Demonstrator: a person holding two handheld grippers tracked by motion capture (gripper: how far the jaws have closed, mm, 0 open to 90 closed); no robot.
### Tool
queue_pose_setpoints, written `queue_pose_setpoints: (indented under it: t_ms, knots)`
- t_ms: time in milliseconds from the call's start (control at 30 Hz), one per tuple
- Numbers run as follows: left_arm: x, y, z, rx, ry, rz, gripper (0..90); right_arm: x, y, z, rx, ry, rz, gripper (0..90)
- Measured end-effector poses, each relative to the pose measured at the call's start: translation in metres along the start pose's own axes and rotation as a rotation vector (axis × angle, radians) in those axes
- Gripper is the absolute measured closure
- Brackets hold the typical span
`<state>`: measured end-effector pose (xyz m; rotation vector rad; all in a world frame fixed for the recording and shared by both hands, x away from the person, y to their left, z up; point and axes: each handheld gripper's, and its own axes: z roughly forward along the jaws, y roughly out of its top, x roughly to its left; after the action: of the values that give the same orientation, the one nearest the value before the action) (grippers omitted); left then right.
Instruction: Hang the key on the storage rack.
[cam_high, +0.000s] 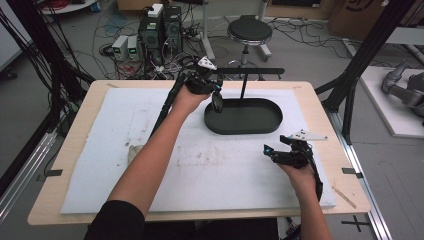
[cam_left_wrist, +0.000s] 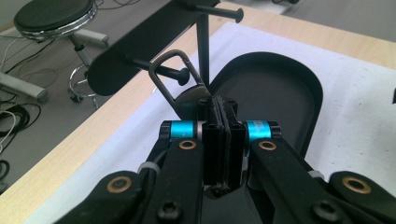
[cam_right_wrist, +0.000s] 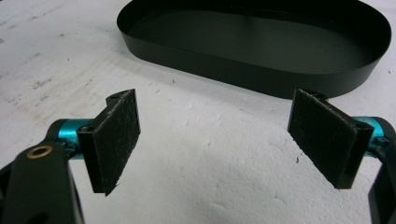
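A grey metal carabiner clip (cam_left_wrist: 176, 77) is pinched at its lower end in my left gripper (cam_left_wrist: 222, 105), which is shut on it. The clip's loop sits at the knobbed tip of the lower peg (cam_left_wrist: 183, 76) on a black hanging stand (cam_left_wrist: 140, 44); whether the peg passes through the loop I cannot tell. The stand's post (cam_high: 243, 87) rises from a black oval tray (cam_high: 260, 125). In the high view the left gripper (cam_high: 214, 91) is at the tray's far left end, under the crossbar (cam_high: 250, 71). My right gripper (cam_right_wrist: 229, 140) is open, holding nothing, over the white mat near the tray's front right (cam_high: 276, 146).
A white foam mat (cam_high: 150, 150) covers the wooden table (cam_high: 80, 130). Behind the table are a stool (cam_high: 249, 31), computer cases (cam_high: 160, 27) and floor cables. Black frame struts (cam_high: 350, 85) stand at the right edge. The tray's inside (cam_right_wrist: 261, 42) holds nothing.
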<state>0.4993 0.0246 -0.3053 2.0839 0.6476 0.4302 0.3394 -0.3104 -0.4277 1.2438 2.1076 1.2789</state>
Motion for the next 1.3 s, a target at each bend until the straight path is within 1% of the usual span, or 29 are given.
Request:
queue_pose_setpoints:
  t_ms: [100, 200, 300, 333, 400, 467, 567, 633, 700, 733, 767, 833, 867, 967, 1033, 1067, 1133, 1267, 1300]
  knots:
    - [0.001, 0.0, 0.003, 0.007, 0.006, 0.0, 88.6, -0.001, 0.0, -0.001, -0.004, -0.002, 0.002, 17.4]
    - [0.003, -0.001, 0.006, 0.009, 0.009, -0.009, 88.6, -0.002, 0.0, -0.002, -0.006, -0.003, 0.002, 17.4]
    - [0.004, -0.002, 0.007, 0.014, 0.009, -0.015, 87.6, -0.002, -0.001, -0.002, -0.004, -0.004, 0.005, 17.4]
    - [0.004, -0.003, 0.007, 0.016, 0.0, -0.023, 86.0, -0.002, -0.001, -0.002, -0.004, -0.004, 0.004, 17.4]
    - [0.003, -0.005, 0.006, 0.027, 0.007, -0.02, 81.4, -0.002, -0.001, -0.002, -0.004, -0.004, 0.004, 17.4]
    - [0.003, -0.01, 0.005, 0.034, 0.0, -0.028, 77.5, -0.002, -0.001, -0.002, -0.002, -0.004, 0.004, 17.3]
    - [0.004, -0.018, 0.0, 0.039, -0.003, -0.039, 74.1, -0.001, -0.001, -0.002, 0.0, -0.008, 0.004, 17.4]
    - [0.005, -0.024, -0.005, 0.04, -0.002, -0.052, 69.7, -0.001, -0.001, -0.003, 0.0, -0.009, 0.005, 17.4]
    - [0.005, -0.032, -0.012, 0.028, 0.006, -0.065, 66.3, -0.001, -0.001, -0.002, -0.001, -0.009, 0.0, 17.4]
    - [0.006, -0.035, -0.016, 0.029, 0.006, -0.065, 64.4, -0.001, -0.001, -0.002, 0.001, -0.011, -0.002, 17.4]
    - [0.006, -0.04, -0.02, 0.025, 0.002, -0.078, 62.7, -0.001, -0.001, -0.002, 0.004, -0.011, 0.002, 17.4]
    - [0.007, -0.047, -0.028, 0.024, 0.003, -0.088, 59.6, 0.0, -0.001, 0.0, 0.01, -0.011, -0.001, 17.4]
    - [0.007, -0.051, -0.032, 0.028, 0.008, -0.094, 56.7, 0.0, -0.001, 0.0, 0.013, -0.011, -0.006, 17.4]
    - [0.007, -0.063, -0.044, 0.027, -0.004, -0.118, 50.7, 0.001, -0.001, 0.001, 0.016, -0.013, -0.008, 17.4]
    - [0.005, -0.072, -0.053, 0.023, -0.013, -0.122, 46.4, 0.001, -0.001, 0.0, 0.013, -0.012, -0.005, 17.4]
    - [0.004, -0.076, -0.058, 0.02, -0.004, -0.119, 45.3, 0.001, -0.001, 0.0, 0.012, -0.014, -0.006, 17.4]
    - [0.002, -0.084, -0.068, 0.011, 0.012, -0.116, 40.0, 0.0, -0.002, 0.0, 0.009, -0.015, -0.002, 17.4]
    - [-0.001, -0.102, -0.088, -0.021, 0.023, -0.135, 38.2, -0.002, -0.003, 0.0, 0.013, -0.019, 0.008, 17.4]
    - [-0.001, -0.102, -0.088, -0.021, 0.023, -0.135, 38.2, -0.002, -0.003, 0.0, 0.012, -0.02, 0.007, 17.4]
